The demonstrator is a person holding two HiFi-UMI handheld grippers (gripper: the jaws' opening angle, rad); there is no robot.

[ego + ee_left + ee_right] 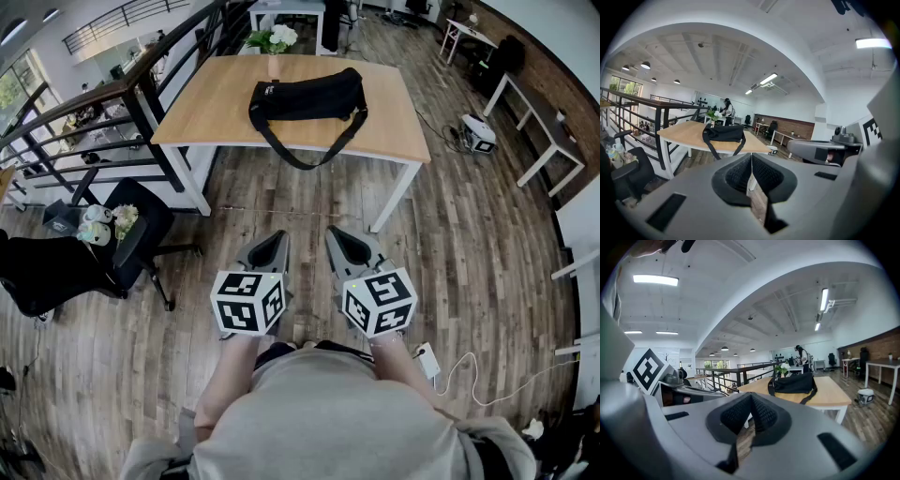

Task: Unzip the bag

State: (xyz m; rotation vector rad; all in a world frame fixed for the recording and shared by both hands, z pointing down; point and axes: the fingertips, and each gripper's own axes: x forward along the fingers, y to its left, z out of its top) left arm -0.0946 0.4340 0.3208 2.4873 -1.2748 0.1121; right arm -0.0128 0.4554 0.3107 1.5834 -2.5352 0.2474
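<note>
A black bag (309,96) lies on the wooden table (216,112), its long strap (309,150) drooping over the near edge. The same bag (723,132) shows far ahead in the left gripper view, and the bag (794,382) also appears in the right gripper view. Both grippers are held side by side close to the person's body, well short of the table. My left gripper (271,242) is shut with nothing in it. My right gripper (339,235) is likewise shut and empty. Their jaws meet in both gripper views.
A flower vase (272,40) stands at the table's far edge. A black office chair (56,267) with small items is at the left, beside a dark railing (122,94). White desks (534,122) line the right wall. A white charger and cable (441,366) lie on the wooden floor.
</note>
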